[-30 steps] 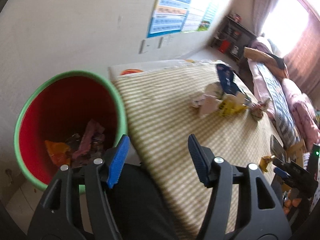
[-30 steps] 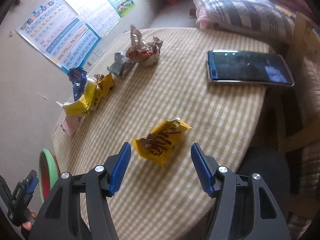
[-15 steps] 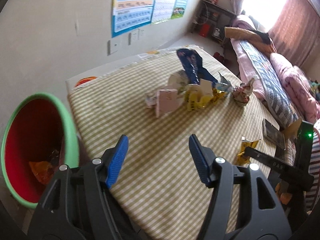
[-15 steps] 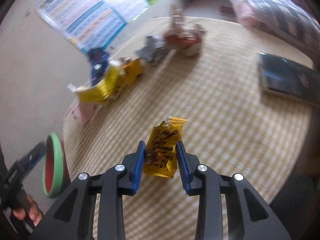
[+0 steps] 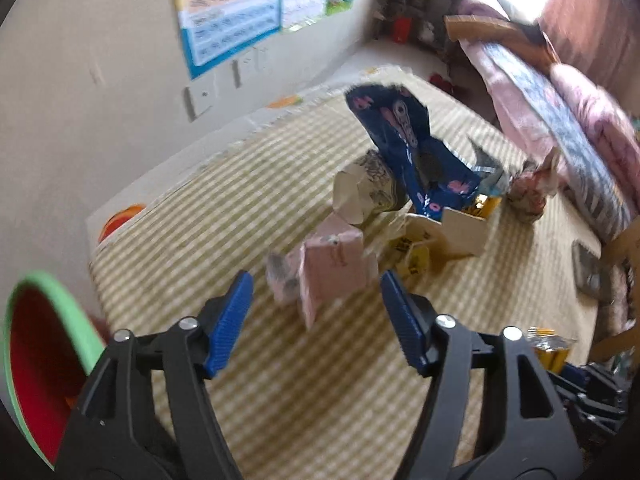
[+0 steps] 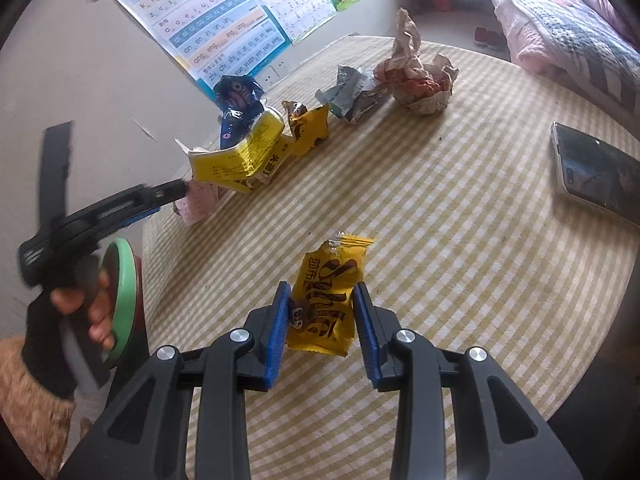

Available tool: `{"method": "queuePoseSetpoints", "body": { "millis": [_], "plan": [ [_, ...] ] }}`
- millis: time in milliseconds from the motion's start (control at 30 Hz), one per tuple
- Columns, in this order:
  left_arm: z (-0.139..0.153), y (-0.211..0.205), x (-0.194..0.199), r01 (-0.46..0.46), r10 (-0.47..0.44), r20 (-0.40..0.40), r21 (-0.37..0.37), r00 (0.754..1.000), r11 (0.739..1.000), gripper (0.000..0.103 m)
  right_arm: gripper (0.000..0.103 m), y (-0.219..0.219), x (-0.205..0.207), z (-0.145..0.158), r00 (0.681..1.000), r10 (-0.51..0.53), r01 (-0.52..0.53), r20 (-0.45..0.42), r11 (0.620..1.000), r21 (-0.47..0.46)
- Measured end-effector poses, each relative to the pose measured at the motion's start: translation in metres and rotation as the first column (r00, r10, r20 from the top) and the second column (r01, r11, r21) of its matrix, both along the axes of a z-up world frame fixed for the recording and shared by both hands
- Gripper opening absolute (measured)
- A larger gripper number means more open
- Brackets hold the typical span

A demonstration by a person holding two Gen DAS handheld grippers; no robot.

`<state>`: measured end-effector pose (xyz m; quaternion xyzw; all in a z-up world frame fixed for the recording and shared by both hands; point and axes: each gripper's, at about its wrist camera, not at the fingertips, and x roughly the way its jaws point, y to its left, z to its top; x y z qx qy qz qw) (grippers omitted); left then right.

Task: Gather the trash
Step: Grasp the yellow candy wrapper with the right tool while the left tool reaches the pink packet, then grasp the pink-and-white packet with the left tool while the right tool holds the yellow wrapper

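The right gripper [image 6: 321,328] is clamped on one yellow snack wrapper with brown lettering [image 6: 328,300]. Ahead of it on the checked tablecloth [image 6: 460,240] lie six more bits of trash, among them a yellow carton [image 6: 236,156] with unreadable print.

The left gripper [image 5: 316,320] is opening, its pads clear of the pink carton [image 5: 332,270] just ahead. One red, green-rimmed bin [image 5: 44,356] sits to its left.

A pinyin chart [image 6: 208,28] reads "b p m f".

Left of the left claw [image 5: 316,312], the red bin [image 5: 36,364] runs off the picture's edge, its contents unseen. Ahead of that claw, the pink carton [image 5: 332,268] is motion-blurred, and the phone [image 5: 590,270] far right is too smeared to read.
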<state>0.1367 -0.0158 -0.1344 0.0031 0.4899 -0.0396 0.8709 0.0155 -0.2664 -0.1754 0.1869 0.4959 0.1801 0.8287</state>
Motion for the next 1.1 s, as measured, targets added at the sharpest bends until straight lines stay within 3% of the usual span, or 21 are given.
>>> {"method": "queuePoseSetpoints", "body": {
  "millis": [200,467,967,1100],
  "plan": [
    [-0.022,-0.004,0.027,0.061,-0.057,-0.073,0.057,0.996,0.996,0.066,0.033,0.005,0.001,0.002,1.000,0.030,-0.030,0.006,1.000,-0.002],
    [-0.022,0.000,0.022,0.045,-0.044,-0.074,0.012,0.996,0.999,0.055,0.034,0.013,0.003,0.000,0.998,0.057,-0.057,-0.010,0.998,-0.005],
    [0.003,0.012,-0.081,-0.072,0.068,-0.039,-0.108,0.997,0.992,0.055,0.034,0.024,0.007,-0.002,0.997,0.079,-0.079,-0.015,0.996,-0.029],
    [0.010,0.012,-0.092,-0.082,0.079,-0.029,-0.135,0.996,0.988,0.055,0.034,0.027,0.007,-0.002,0.996,0.085,-0.086,-0.015,0.995,-0.044]
  ]
}}
